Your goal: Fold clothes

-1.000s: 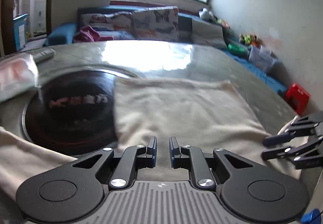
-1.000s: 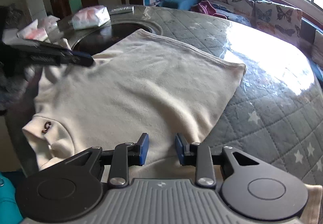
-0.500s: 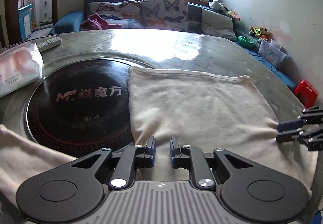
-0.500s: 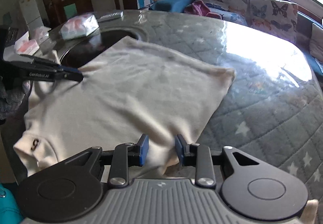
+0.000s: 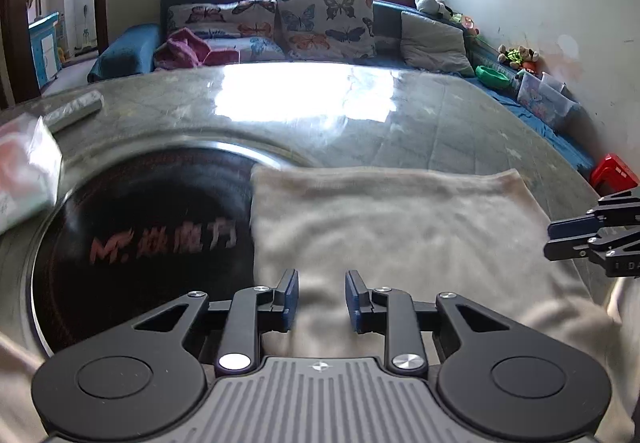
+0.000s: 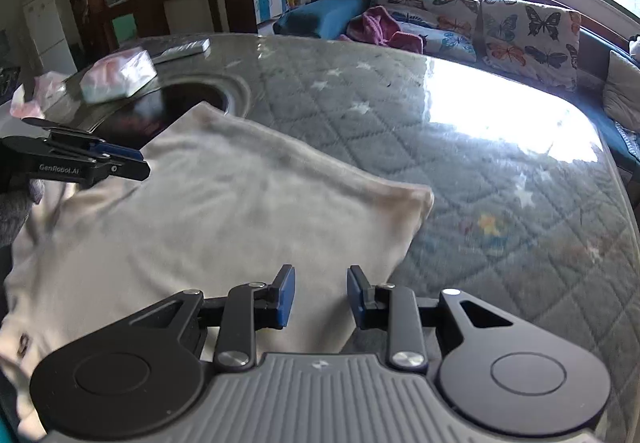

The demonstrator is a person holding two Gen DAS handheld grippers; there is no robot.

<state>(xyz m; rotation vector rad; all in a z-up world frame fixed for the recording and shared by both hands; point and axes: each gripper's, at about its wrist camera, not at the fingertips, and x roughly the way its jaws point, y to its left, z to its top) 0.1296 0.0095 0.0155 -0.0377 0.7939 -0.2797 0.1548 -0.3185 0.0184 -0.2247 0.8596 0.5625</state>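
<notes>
A cream shirt (image 5: 400, 227) lies spread flat on the round table, also in the right wrist view (image 6: 224, 219). Its left edge overlaps the black turntable (image 5: 152, 219). My left gripper (image 5: 322, 299) is open and empty, hovering over the shirt's near edge. My right gripper (image 6: 320, 297) is open and empty above the shirt's near right edge. The right gripper also shows at the right edge of the left wrist view (image 5: 576, 239). The left gripper shows at the left of the right wrist view (image 6: 132, 163).
A tissue pack (image 5: 24, 171) and a remote (image 5: 74, 109) lie at the table's left. The quilted grey table cover (image 6: 500, 171) stretches right under glass. A sofa with butterfly cushions (image 5: 320, 23) stands behind the table. A red stool (image 5: 614, 175) is on the floor at the right.
Both grippers have opened wider, from nearly closed to clearly open. Both have shifted slightly over the shirt, and the views are motion-blurred now.
</notes>
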